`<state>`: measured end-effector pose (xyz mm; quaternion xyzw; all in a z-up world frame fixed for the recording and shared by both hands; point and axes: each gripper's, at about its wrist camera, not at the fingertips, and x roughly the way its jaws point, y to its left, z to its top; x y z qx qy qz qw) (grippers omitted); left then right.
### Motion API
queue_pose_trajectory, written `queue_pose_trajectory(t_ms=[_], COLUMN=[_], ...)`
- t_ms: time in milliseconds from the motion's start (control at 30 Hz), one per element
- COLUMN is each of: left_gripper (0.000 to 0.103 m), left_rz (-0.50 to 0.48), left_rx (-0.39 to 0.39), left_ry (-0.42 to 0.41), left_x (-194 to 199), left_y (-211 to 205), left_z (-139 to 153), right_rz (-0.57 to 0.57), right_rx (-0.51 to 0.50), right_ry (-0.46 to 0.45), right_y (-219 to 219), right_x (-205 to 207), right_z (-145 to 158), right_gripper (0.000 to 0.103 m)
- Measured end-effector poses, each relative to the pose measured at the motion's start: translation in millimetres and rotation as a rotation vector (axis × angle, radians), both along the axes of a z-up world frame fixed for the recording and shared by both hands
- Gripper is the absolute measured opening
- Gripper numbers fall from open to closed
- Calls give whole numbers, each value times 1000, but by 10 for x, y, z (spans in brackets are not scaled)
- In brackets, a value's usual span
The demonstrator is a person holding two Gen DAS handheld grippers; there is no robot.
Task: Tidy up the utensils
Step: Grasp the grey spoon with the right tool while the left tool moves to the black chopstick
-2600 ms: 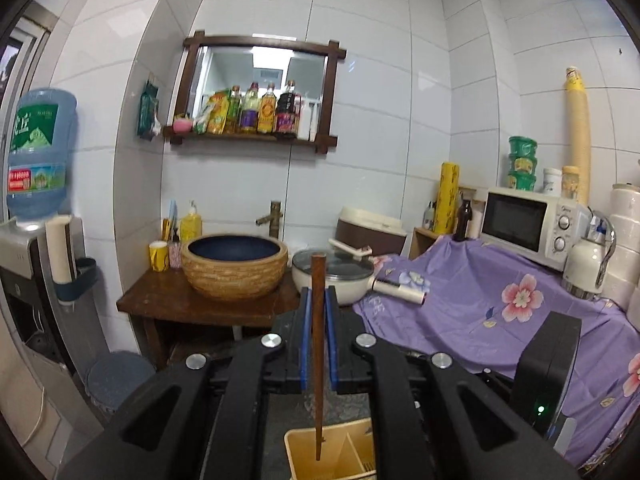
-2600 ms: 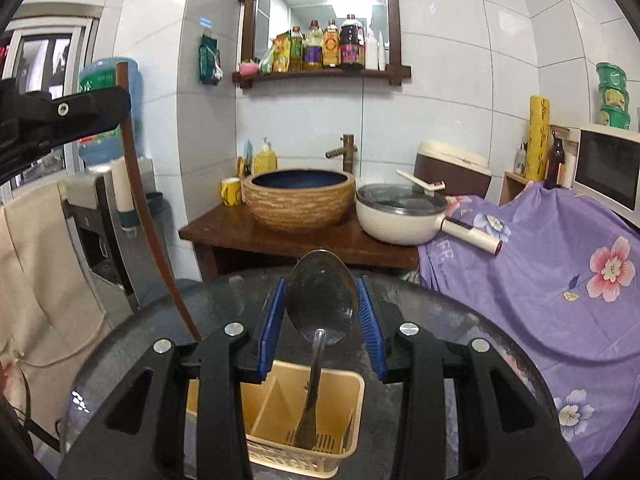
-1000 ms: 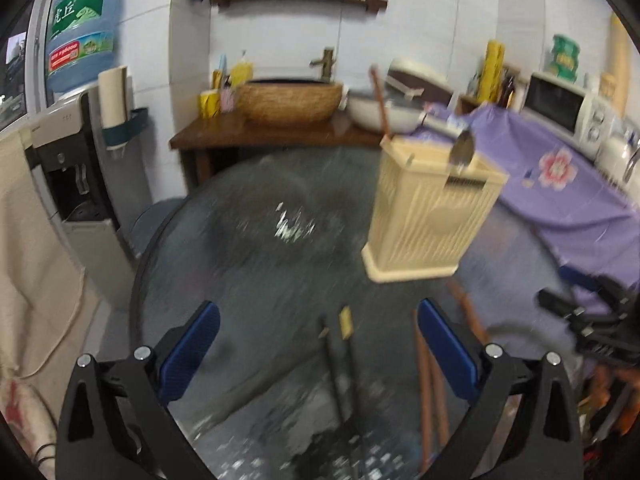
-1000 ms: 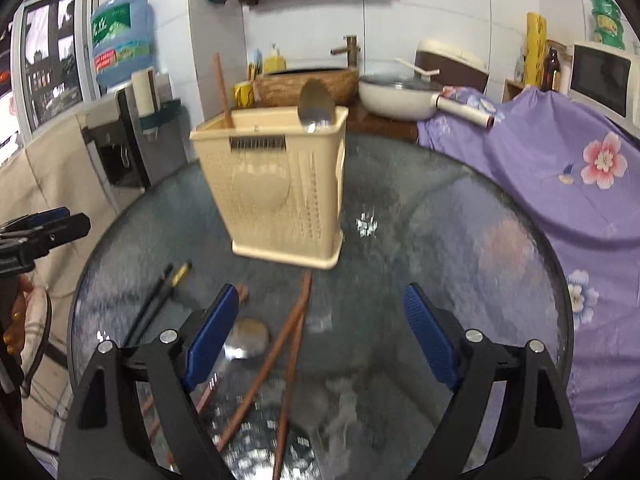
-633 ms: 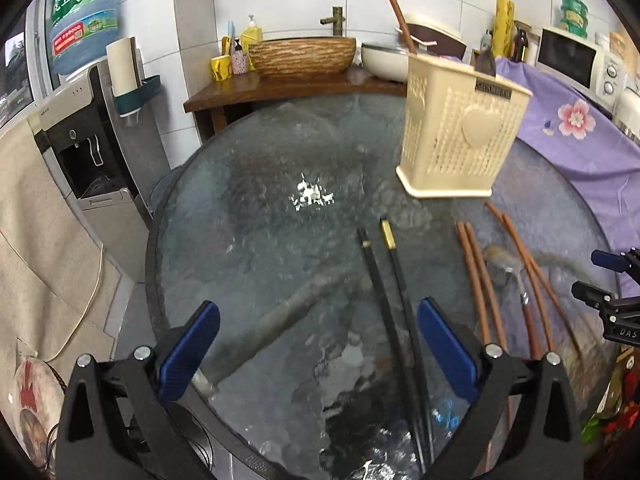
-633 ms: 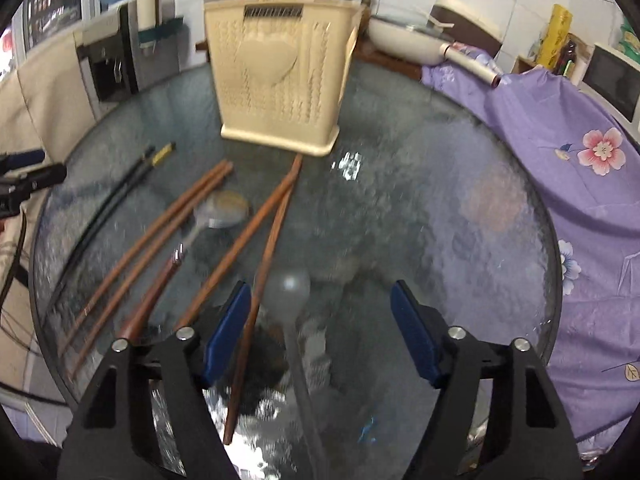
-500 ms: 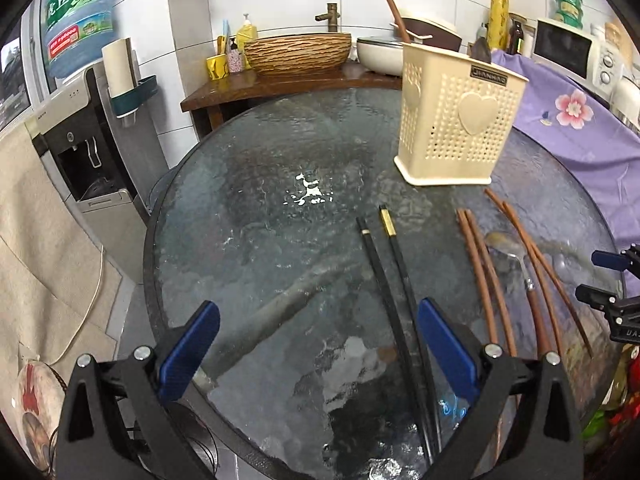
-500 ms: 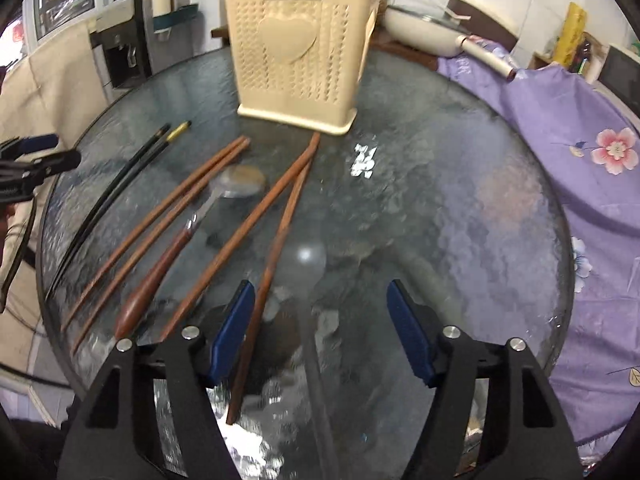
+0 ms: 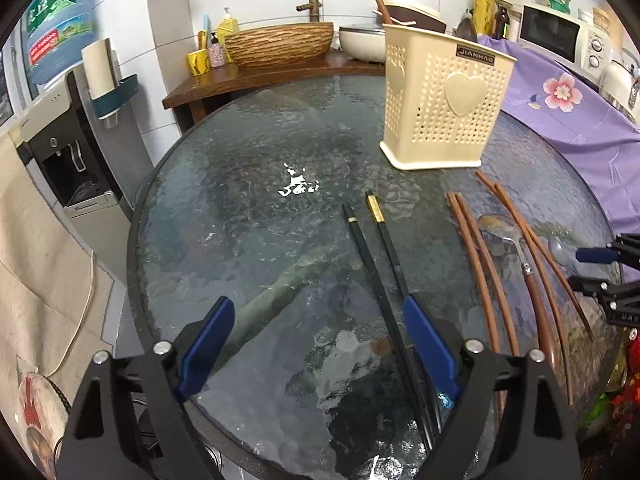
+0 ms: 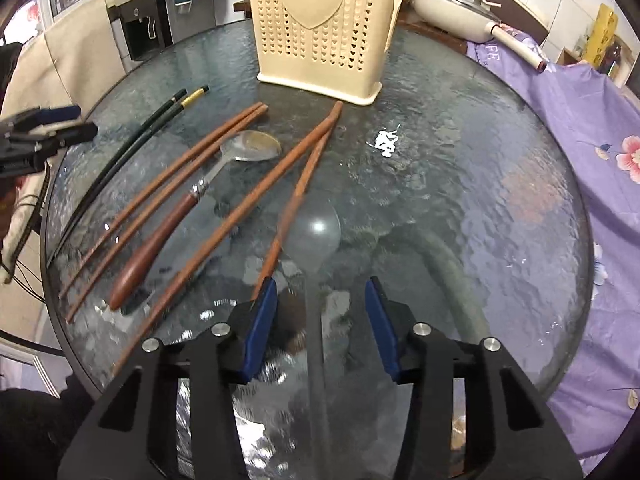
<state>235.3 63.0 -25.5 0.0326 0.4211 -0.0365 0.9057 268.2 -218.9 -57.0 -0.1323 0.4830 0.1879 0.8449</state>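
A small dark label reading "JIANHAO" sits near the top rim of the cream utensil holder (image 9: 440,108); the other printing is too blurred to read.

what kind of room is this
Likely a home kitchen or dining corner: a microwave on a cloth-covered counter, a basin with a tap, a water dispenser, and chopsticks on a glass table.

**Small home kitchen, tiled corner**

White wall tiles all round. In the left wrist view: wooden counter (image 9: 248,80) at 12 o'clock with woven basin (image 9: 279,44) and brass tap (image 9: 311,2); microwave (image 9: 564,38) at 2 o'clock on purple flowered cloth (image 9: 580,120); water dispenser (image 9: 60,140) with bottle at 10 o'clock. Round glass table (image 9: 240,216) centre.
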Motion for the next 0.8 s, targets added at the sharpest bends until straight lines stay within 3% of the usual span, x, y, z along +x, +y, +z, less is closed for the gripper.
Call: queue_pose_trajectory(t_ms=[333, 500, 800], left_gripper=[64, 57, 53], left_rz=[-29, -42, -43], left_rx=[-61, -36, -20], left_ry=[54, 84, 106], left_x=[309, 479, 616], left_y=[-23, -112, -147], left_z=[-46, -134, -223], right_rz=[1, -8, -7], right_rx=[41, 41, 37], right_ry=[18, 20, 19], right_y=[125, 142, 231], right_x=[217, 250, 307], right_z=[-9, -9, -3], right_gripper=[46, 45, 37])
